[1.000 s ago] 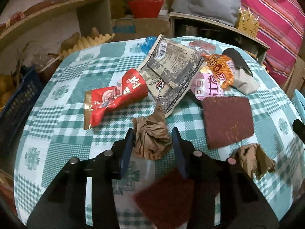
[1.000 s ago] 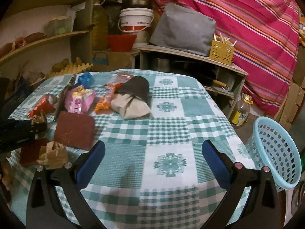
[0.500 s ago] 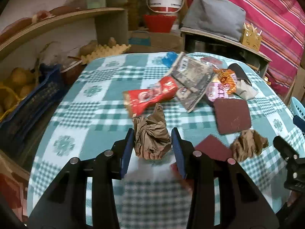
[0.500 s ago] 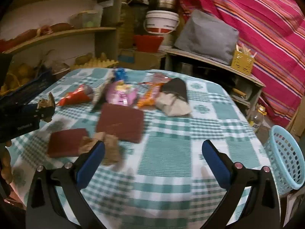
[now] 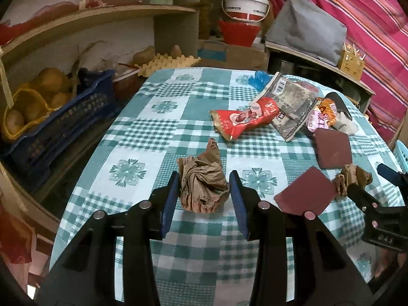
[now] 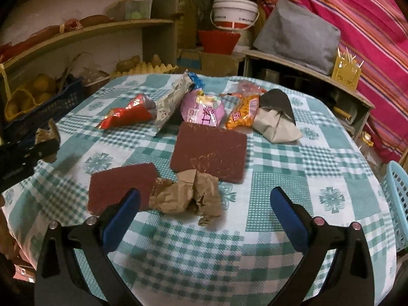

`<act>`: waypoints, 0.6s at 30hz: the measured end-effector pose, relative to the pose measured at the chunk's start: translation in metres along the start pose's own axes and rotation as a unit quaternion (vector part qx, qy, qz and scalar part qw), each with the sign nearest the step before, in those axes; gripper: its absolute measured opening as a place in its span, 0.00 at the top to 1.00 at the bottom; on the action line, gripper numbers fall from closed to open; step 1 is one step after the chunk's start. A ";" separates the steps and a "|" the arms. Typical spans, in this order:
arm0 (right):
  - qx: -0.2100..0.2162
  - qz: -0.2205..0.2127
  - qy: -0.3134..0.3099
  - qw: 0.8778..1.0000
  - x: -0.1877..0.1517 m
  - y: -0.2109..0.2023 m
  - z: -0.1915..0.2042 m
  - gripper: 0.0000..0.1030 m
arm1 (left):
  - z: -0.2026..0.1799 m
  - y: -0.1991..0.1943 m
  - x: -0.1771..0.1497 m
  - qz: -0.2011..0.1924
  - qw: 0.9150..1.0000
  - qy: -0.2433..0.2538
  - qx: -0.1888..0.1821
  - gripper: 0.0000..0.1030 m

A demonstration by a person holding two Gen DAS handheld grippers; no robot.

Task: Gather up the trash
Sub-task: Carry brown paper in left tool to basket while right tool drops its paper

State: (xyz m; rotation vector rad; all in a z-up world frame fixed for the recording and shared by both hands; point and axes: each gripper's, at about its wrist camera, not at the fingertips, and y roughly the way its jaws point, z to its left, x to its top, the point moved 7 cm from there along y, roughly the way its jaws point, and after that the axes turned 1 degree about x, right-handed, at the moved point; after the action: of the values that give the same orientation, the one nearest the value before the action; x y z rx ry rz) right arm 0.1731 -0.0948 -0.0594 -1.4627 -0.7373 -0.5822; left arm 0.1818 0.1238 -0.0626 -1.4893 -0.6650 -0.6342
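left gripper (image 5: 204,199) clamped on a crumpled brown paper wad (image 5: 202,182), held between both blue pads and lifted clear of the checked tablecloth (image 5: 153,132), on the near side of the red snack wrapper (image 5: 242,121). right gripper (image 6: 204,214) spread wide and holding nothing, poised over a second brown paper wad (image 6: 186,195), which lies flat on the cloth, touching the near edge of the large maroon pad (image 6: 209,150) and just beside a smaller maroon pad (image 6: 119,188).

judged very light, soft and springy; crushes readily, no fragility concern. loose flaps likely to tear or slip free if pinched alone. best taken across the thick bunched middle, jaws straddling the wad, not the trailing corner nearest the camera. risk of snagging the smaller maroon pad under the left finger (image 6: 122,211), which overlaps its edge.

light blue basket (image 6: 397,204) at the table's right edge, well apart from the red snack wrapper; presumed the bin for both wads. remaining wrappers clustered behind the large maroon pad, untouched.
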 end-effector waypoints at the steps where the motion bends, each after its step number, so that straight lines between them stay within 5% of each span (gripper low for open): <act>1: -0.009 0.005 -0.002 1.000 -0.001 0.003 -0.001 0.04 | 0.001 0.000 0.000 0.000 1.000 -0.001 -0.001 0.62; 7: -0.009 0.015 -0.014 1.000 0.000 0.009 0.001 0.10 | 0.000 0.000 0.000 -0.002 1.000 0.003 -0.002 0.62; 11: 0.029 0.039 -0.012 0.999 -0.002 0.016 0.004 0.44 | -0.008 -0.001 0.000 -0.003 1.000 0.015 0.000 0.62; 18: 0.045 0.021 -0.010 0.999 0.003 0.005 -0.005 0.49 | -0.027 -0.002 0.006 -0.003 1.000 0.023 -0.003 0.62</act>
State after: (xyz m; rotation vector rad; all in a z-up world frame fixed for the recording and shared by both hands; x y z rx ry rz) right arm 0.1790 -0.0990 -0.0600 -1.3993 -0.7376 -0.4970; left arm 0.1849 0.0973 -0.0565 -1.4753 -0.6336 -0.6734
